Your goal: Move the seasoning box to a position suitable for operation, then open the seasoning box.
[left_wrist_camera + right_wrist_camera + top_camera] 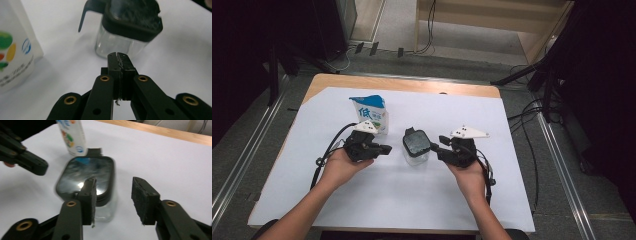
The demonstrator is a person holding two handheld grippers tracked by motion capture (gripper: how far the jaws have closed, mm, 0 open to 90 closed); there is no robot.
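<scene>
A clear glass jar (pixel 415 145) with a black square lid stands in the middle of the white sheet. My left gripper (pixel 386 148) lies just to its left, its jaws pressed flat together with nothing between them; in the left gripper view its shut tips (pixel 119 59) point at the jar (pixel 125 30) a short way ahead. On the jar's right is my right gripper (pixel 435 146). In the right gripper view its jaws (pixel 115 183) stand apart and empty, and the jar (pixel 87 176) sits behind the left jaw. A blue and white carton (pixel 370 113) stands upright behind the left gripper.
The white sheet (pixel 412 200) covers most of a wooden table (pixel 412 84). Cables and dark stands (pixel 537 75) lie on the floor beyond the far edge and to the right. The carton (pixel 72 136) stands close behind the jar, with the left gripper (pixel 27 160) beside it.
</scene>
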